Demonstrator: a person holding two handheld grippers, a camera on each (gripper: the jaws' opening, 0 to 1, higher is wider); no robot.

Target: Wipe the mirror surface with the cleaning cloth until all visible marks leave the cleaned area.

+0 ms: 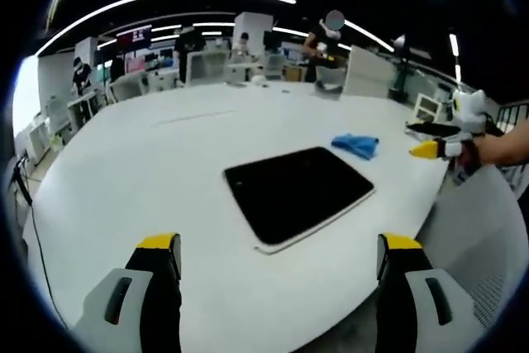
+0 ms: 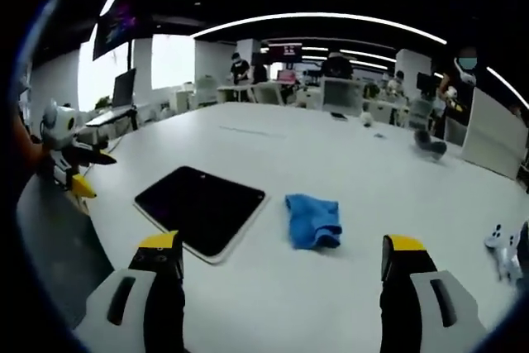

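The mirror [image 1: 297, 192], a dark rectangle with a thin white rim, lies flat on the white table [image 1: 149, 163] just ahead of my left gripper [image 1: 279, 247], whose jaws stand wide open with nothing between them. Beyond its far right corner lies the crumpled blue cleaning cloth [image 1: 355, 145]. A hand brings the right gripper [image 1: 431, 140] in at the table's right edge, close to the cloth. In the right gripper view, the cloth [image 2: 314, 221] sits right of the mirror [image 2: 201, 207], both before my open, empty right gripper [image 2: 281, 247]. The left gripper [image 2: 78, 169] shows at far left.
The table's curved edge [image 1: 413, 229] runs close to the mirror's near side. A small white object [image 2: 498, 237] and a dark object [image 2: 430, 143] rest on the table [image 2: 372, 163]. Desks, chairs, monitors and several people [image 1: 324, 39] stand beyond the far edge.
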